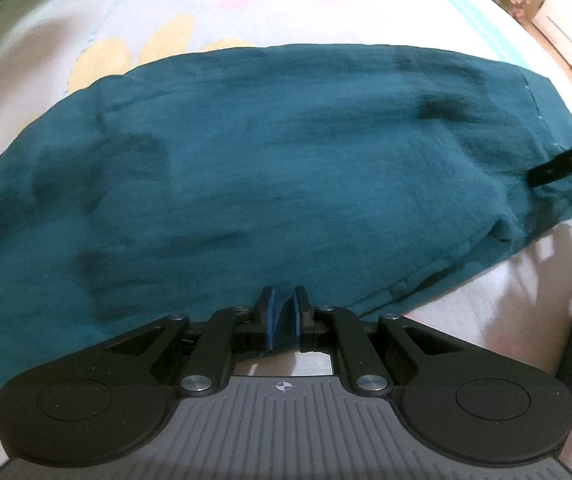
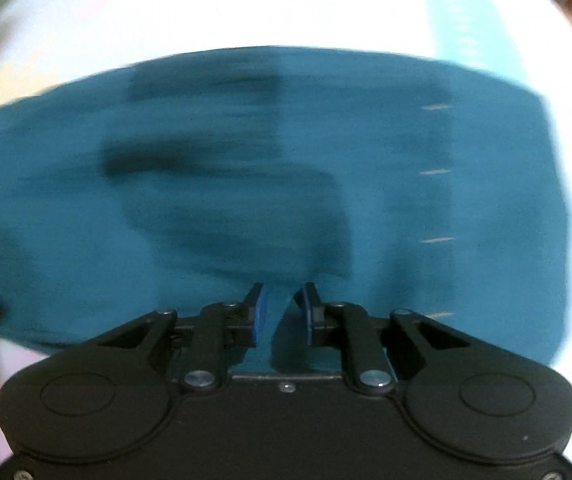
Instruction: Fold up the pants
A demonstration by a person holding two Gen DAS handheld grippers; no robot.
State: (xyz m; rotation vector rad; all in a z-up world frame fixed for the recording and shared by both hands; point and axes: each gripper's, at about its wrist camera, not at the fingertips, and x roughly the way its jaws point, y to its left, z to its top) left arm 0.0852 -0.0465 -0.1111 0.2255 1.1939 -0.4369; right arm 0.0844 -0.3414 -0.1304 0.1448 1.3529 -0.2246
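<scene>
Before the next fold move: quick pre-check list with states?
1. Left gripper clamped on pants edge: ok, fabric is pinched between the pads.
2. Right gripper gripping pants: not ok, jaws stand apart over the cloth, no pinch visible.
3. Right wrist view sharp enough to aim: not ok, heavily blurred.
4. Pants flat on bedsheet: ok, only mild wrinkles.
5. Far pants edge clear of objects: ok.
6. Layers aligned under the top layer: cannot tell.
</scene>
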